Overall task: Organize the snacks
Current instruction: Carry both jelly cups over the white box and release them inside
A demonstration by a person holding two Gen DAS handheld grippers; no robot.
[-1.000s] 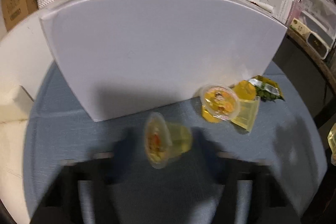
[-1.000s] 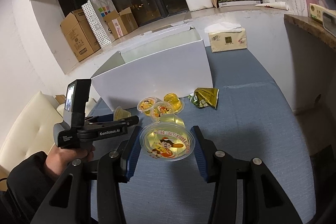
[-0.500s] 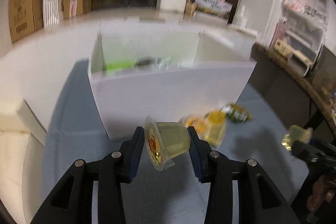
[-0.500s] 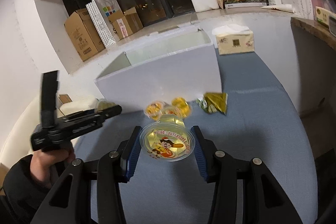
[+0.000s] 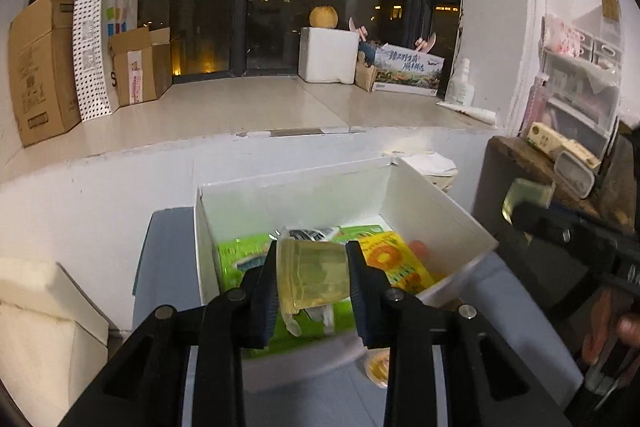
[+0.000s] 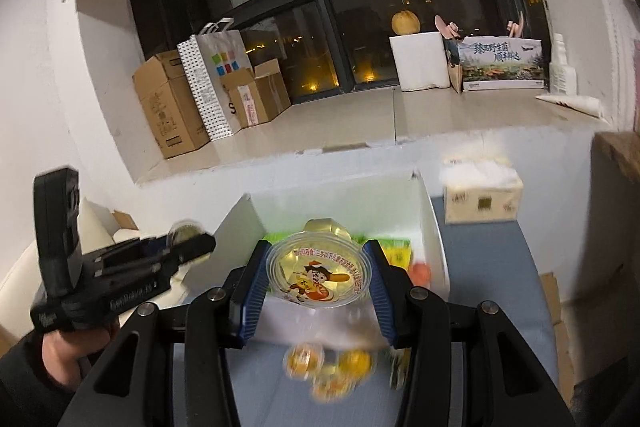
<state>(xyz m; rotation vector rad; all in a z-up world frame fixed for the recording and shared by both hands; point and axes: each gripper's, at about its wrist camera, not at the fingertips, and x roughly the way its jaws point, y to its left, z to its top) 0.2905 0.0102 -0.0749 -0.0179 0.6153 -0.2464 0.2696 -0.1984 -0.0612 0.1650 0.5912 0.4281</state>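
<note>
A clear yellow jelly cup lies on its side between the pads of my left gripper, whose jaws are closing tighter on it. It hangs over the open white box, which holds green packets and a yellow-orange packet. My right gripper is shut on a second jelly cup with a cartoon lid, held at the box's near wall. Several loose jelly cups lie blurred on the blue cloth below. Each gripper shows at the edge of the other's view.
A tissue box stands right of the white box on the blue tablecloth. Behind is a white ledge with cardboard boxes and a paper bag. A cream cushion lies at the left, and a brown counter at the right.
Both grippers have risen from low over the table in front of the box, each carrying its jelly cup, and now look down into the open box.
</note>
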